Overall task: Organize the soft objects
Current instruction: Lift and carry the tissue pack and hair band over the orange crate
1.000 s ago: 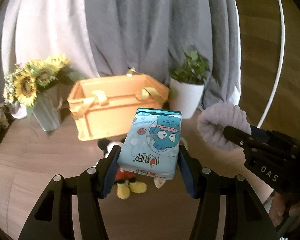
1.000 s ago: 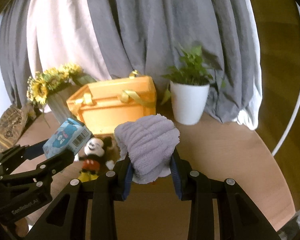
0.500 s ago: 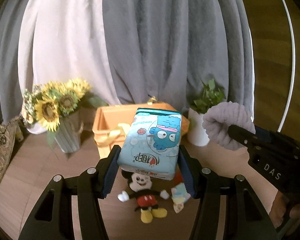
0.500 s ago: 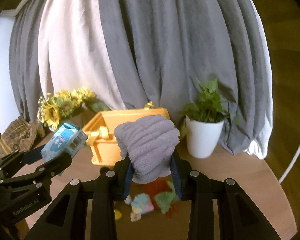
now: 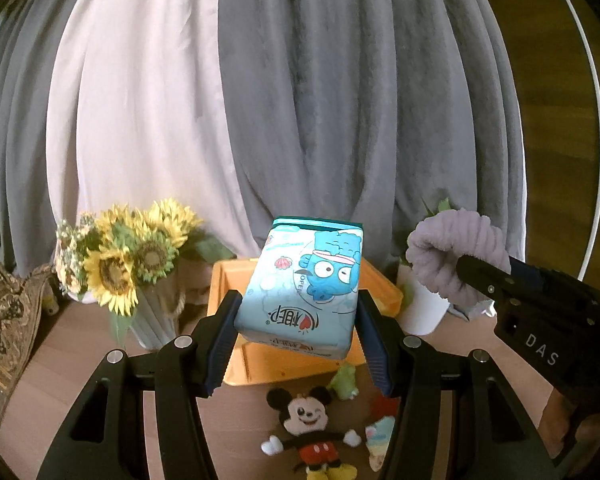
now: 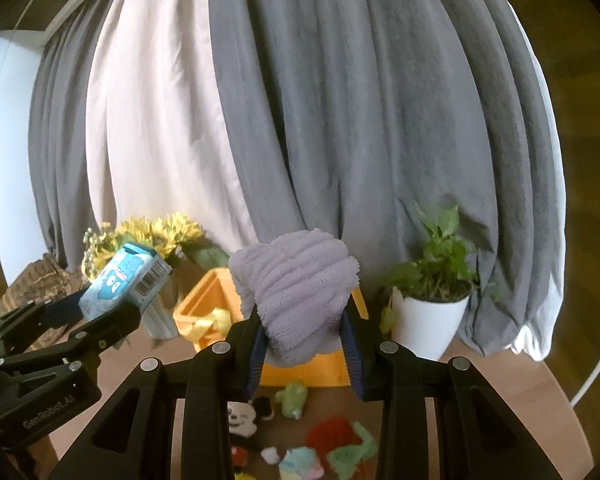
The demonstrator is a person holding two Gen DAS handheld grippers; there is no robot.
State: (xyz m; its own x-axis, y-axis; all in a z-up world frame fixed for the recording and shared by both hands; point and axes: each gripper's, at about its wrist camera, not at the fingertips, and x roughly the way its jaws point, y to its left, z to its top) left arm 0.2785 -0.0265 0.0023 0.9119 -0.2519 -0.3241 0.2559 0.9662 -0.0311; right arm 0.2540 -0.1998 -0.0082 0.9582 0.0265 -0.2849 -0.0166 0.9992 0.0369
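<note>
My left gripper (image 5: 298, 320) is shut on a light blue tissue pack (image 5: 302, 284) with a cartoon face, held in the air above the orange basket (image 5: 380, 284). The right gripper (image 6: 302, 340) is shut on a rolled lilac towel (image 6: 296, 284), also raised in front of the orange basket (image 6: 208, 300). From the left wrist view the towel (image 5: 456, 256) shows at the right; from the right wrist view the tissue pack (image 6: 126, 284) shows at the left. On the table below lie a mouse plush (image 5: 310, 436), a small green plush (image 6: 294, 398) and a red and green plush (image 6: 340, 440).
A vase of sunflowers (image 5: 128, 264) stands left of the basket. A white pot with a green plant (image 6: 430, 320) stands to its right. Grey and white curtains (image 5: 300, 100) hang behind. A patterned woven thing (image 5: 4, 320) lies at the far left.
Both grippers have risen with their loads and tilted up: the basket and plush toys sit lower in view, and more curtain shows. Both grips are unchanged.
</note>
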